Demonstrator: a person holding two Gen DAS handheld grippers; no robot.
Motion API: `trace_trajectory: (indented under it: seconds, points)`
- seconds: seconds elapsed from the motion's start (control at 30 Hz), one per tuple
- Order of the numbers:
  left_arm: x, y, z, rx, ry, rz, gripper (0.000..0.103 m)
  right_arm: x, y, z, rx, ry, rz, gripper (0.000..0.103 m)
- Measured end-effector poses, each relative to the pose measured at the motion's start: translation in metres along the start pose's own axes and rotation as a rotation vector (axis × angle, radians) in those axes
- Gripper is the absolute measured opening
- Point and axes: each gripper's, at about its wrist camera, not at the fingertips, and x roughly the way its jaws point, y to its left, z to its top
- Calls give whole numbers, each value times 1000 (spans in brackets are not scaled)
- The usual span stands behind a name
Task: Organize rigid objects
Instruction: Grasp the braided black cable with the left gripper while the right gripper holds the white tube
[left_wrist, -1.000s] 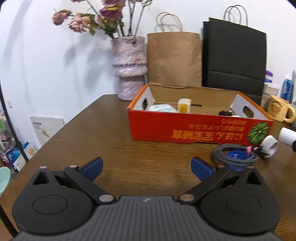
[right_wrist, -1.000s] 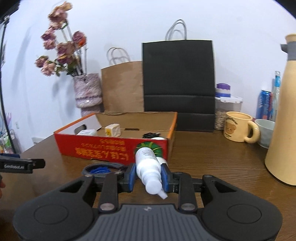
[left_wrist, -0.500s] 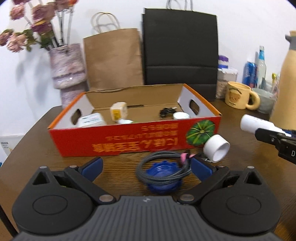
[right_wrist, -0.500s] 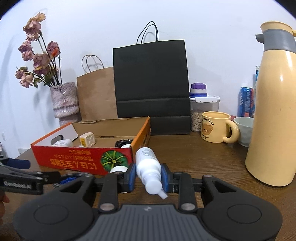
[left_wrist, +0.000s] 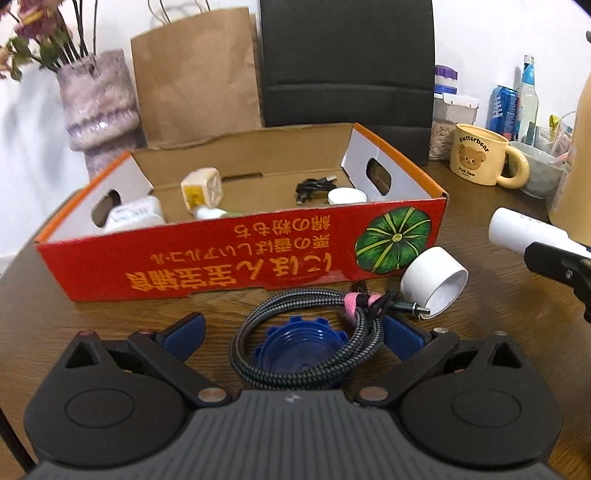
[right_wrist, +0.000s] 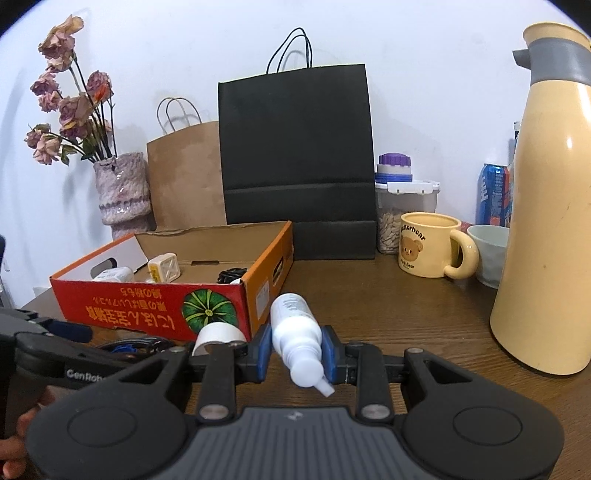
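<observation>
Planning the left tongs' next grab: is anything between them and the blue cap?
Yes. The braided cable is coiled around the blue cap, so the open left tongs would close on cable first.

"Butterbear" and "Pink Bear" on mug (left_wrist: 478, 158); "GenRob…", cut off, on left gripper (right_wrist: 55, 354); upside-down orange Japanese lettering, unread, on red box (left_wrist: 236, 254)

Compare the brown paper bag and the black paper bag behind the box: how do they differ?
The brown paper bag is shorter and stands left; the black paper bag is taller, wider and stands right. The brown one has pale handles, the black one dark handles. Both stand upright against the wall behind the red cardboard box.
</observation>
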Motion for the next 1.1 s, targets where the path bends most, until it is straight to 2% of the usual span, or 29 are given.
trace_trajectory:
  seconds: [0.17, 0.27, 0.5, 0.83, 1.1]
  points:
    - [9, 1, 1, -9, 13, -16, 102, 1, 2, -1, -4, 5, 3, 27]
    - [6, 3, -1, -19, 9, -68, 89, 2, 3, -2, -5, 10, 5, 27]
    - [-4, 1, -5, -13, -53, -71, 85, -1, 4, -2, -12, 3, 11, 27]
    - [-42, 5, -16, -11, -169, -10, 85, -7, 7, -2, -23, -14, 32, 27]
    - [-71, 23, -23, -38, -191, 38, 85, -14, 18, -3, -37, -27, 62, 28]
